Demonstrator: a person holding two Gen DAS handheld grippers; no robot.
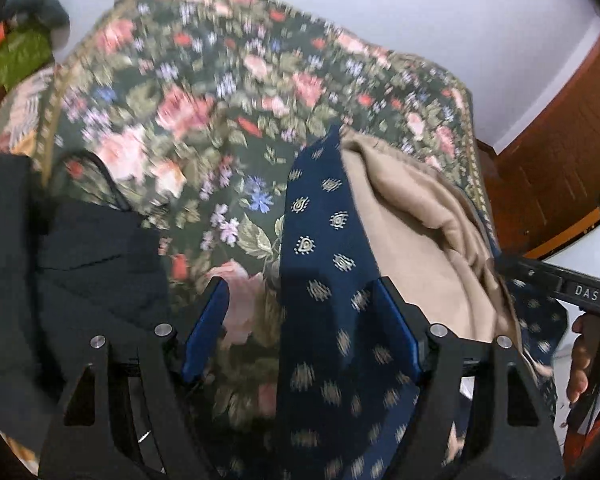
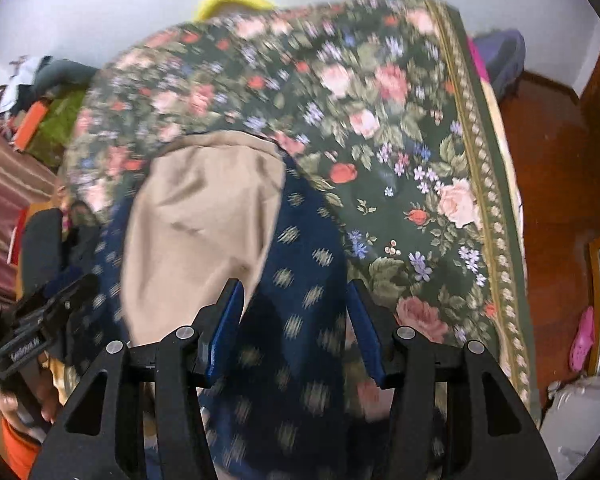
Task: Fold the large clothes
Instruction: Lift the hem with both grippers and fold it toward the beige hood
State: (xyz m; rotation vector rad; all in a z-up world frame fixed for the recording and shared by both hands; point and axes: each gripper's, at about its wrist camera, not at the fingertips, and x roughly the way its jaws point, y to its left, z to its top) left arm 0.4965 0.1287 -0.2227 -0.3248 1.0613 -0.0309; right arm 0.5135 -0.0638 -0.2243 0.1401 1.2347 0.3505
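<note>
Both grippers stand with their blue-padded fingers spread wide: the left gripper (image 1: 300,316) has a strip of the navy garment (image 1: 332,280) running up between its fingers, the cloth lying against the right finger pad (image 1: 396,328) but pinched by neither, and the right gripper (image 2: 296,320) likewise straddles the same navy cloth (image 2: 296,280) with a clear gap on each side, so neither tool is seen to grip anything. That garment, dark blue with small pale gold motifs and a plain beige lining (image 1: 416,248), lies bunched on the floral bedspread (image 1: 204,120), its beige inside turned up; in the right wrist view the beige panel (image 2: 204,224) sits to the left of the navy strip, reaching far up the bed. Dark green with pink roses and a gold-patterned border (image 2: 480,184), the bedspread covers the bed out to its right edge. A black cloth (image 1: 80,264) lies on the bed at the near left in the left wrist view. At that view's right edge, the right gripper's black body with the letters DAS (image 1: 586,294) shows, with the person's fingers (image 1: 580,364) below it. Beyond the bed, a brown wooden floor (image 2: 556,168) lies to the right, a pink shoe (image 2: 582,340) sits near the wall there, a yellow object (image 2: 232,0) peeks over the far edge, and a green cloth (image 2: 56,128) lies at far left.
</note>
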